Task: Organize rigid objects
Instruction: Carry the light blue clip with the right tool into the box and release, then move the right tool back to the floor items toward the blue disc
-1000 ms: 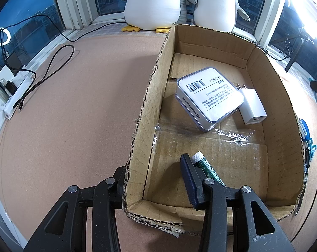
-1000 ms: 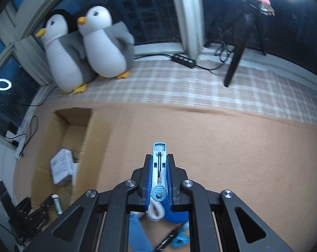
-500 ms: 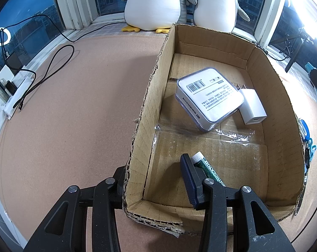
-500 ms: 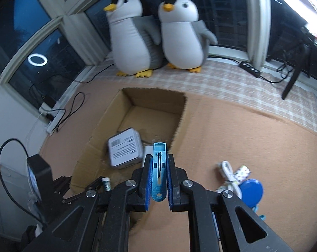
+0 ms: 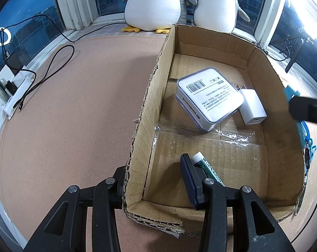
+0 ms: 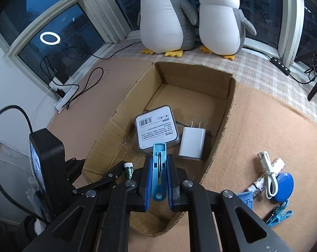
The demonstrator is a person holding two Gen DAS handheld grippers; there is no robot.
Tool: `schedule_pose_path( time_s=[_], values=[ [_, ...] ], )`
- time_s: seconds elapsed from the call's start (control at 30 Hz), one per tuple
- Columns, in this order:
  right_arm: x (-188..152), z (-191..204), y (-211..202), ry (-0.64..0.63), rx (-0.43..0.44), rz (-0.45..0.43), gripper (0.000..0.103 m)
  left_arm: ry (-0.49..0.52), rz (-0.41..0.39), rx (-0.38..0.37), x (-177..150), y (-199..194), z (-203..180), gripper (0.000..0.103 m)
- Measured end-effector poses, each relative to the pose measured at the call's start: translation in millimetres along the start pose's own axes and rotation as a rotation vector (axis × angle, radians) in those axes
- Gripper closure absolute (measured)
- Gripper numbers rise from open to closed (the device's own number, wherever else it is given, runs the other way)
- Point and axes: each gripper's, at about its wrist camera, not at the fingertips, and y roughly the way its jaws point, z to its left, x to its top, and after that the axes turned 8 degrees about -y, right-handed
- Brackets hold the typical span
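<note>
Hovering above the cardboard box point(image 6: 225, 113), the right tool point(image 6: 159, 180) points down and forward, its two fingers clamped narrow on a blue clip point(image 6: 159, 168). Straddling the box's near left wall, the left tool point(image 5: 156, 180) spreads wide, one finger outside, the other inside touching a green tube point(image 5: 204, 166). A white case point(image 6: 156, 129) and a white charger point(image 6: 192, 143) lie touching on the box floor.

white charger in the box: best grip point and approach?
Grip the white charger across its two long flat sides, coming from above. It lies flat on the cardboard box floor, prongs toward the far wall. The white case crowds its left side, so angle in from the right.
</note>
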Motion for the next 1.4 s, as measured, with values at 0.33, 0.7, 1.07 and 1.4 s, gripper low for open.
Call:
schedule_pose_path(
  time_s=[0.33, 0.7, 1.07, 1.4],
  values=[
    [-7, 8, 27, -0.036, -0.05, 0.04, 0.092, 0.0, 0.0, 0.0, 0, 0, 0, 0.058],
    [-10, 16, 41, -0.073, -0.076, 0.06, 0.092, -0.001, -0.001, 0.0, -1, 0, 0, 0.058],
    [-9, 18, 36, -0.074, -0.083, 0.039, 0.065, -0.001, -0.001, 0.0, -1, 0, 0, 0.058],
    [-14, -8, -2, 0.012, -0.085, -0.033, 0.063, -0.001, -0.001, -0.001, -1, 0, 1, 0.058]
  ],
)
